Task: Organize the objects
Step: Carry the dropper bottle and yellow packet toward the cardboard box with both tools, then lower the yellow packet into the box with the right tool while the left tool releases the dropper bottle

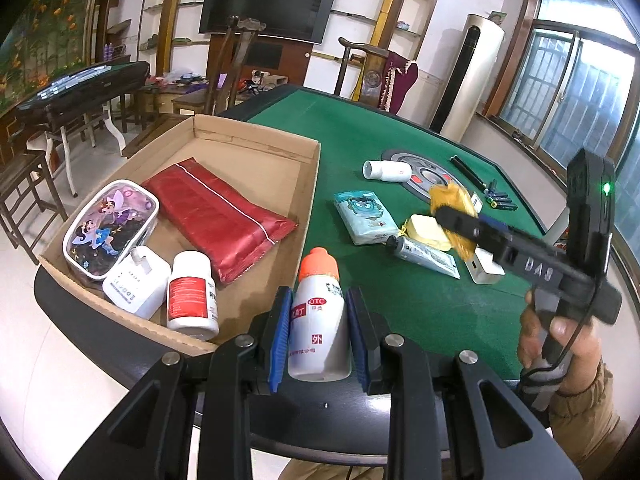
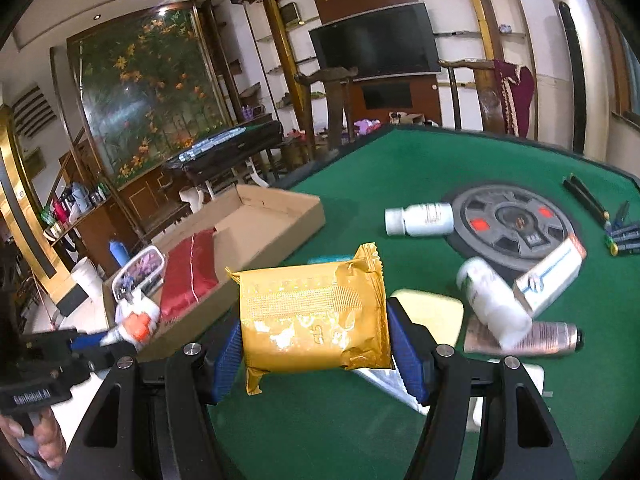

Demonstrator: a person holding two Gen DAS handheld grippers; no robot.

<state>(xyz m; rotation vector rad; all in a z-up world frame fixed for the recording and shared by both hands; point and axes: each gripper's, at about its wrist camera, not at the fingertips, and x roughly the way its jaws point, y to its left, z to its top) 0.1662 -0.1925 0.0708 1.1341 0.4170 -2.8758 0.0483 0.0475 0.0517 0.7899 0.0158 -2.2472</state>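
Observation:
My left gripper [image 1: 318, 316] is shut on a white bottle with an orange cap [image 1: 318, 312], held upright near the front corner of the cardboard box [image 1: 256, 140]. The box holds a red pouch [image 1: 220, 216], a cartoon pencil case [image 1: 110, 228], a white charger [image 1: 136, 286] and a white pill bottle with a red label [image 1: 192, 296]. My right gripper [image 2: 314, 348] is shut on a gold foil packet [image 2: 314, 316], lifted above the green table [image 2: 360, 420]. From the left wrist view the same packet [image 1: 454, 210] hangs over the loose items.
On the felt lie a tissue pack [image 1: 362, 216], a tube [image 1: 426, 256], a yellow soap-like block [image 2: 434, 312], a lying white bottle [image 2: 420, 220], a boxed tube [image 2: 550, 276], batteries [image 2: 624, 236] and the round centre plate [image 2: 516, 226]. A hand [image 1: 560, 332] grips the right tool.

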